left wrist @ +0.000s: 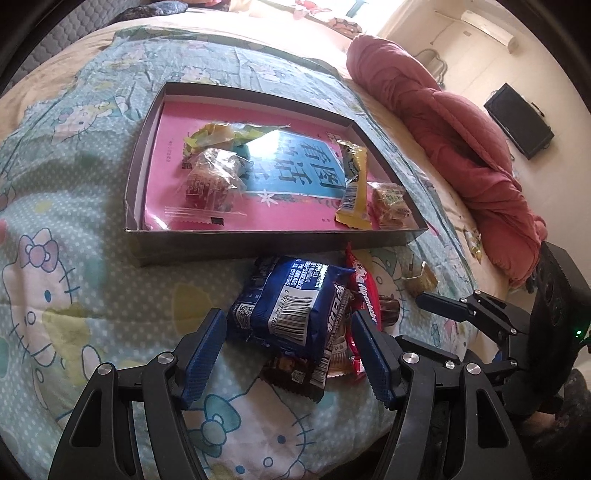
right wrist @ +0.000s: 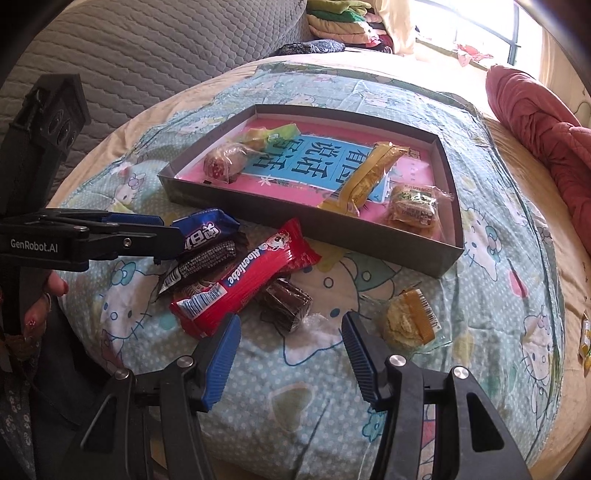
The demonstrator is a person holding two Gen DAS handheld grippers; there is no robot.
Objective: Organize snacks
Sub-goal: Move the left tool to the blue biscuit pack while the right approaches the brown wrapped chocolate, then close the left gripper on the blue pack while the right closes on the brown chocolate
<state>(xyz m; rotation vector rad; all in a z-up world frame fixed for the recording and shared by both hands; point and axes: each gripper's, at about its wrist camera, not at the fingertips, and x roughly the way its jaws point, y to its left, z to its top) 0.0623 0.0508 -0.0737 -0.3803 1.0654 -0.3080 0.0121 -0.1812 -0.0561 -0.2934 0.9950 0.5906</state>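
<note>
A shallow grey box (left wrist: 258, 242) (right wrist: 306, 221) with a pink book inside lies on the bed and holds several wrapped snacks, among them a yellow bar (left wrist: 354, 184) (right wrist: 365, 177). In front of it lies a pile: a blue cookie pack (left wrist: 291, 299) (right wrist: 207, 229), a red Alpenliebe pack (right wrist: 243, 277) (left wrist: 365, 291) and a dark brown wrapped snack (right wrist: 286, 301). My left gripper (left wrist: 288, 354) is open, its fingers either side of the blue pack. My right gripper (right wrist: 290, 350) is open, just short of the brown snack. A small yellow-wrapped snack (right wrist: 410, 321) lies to the right.
The bed has a Hello Kitty quilt (left wrist: 92, 258) (right wrist: 498, 258). A bunched red blanket (left wrist: 461, 147) (right wrist: 546, 125) lies along the right side. A grey quilted headboard (right wrist: 147, 48) and folded clothes (right wrist: 340, 18) stand behind. Another small snack (right wrist: 585, 339) lies at the far right.
</note>
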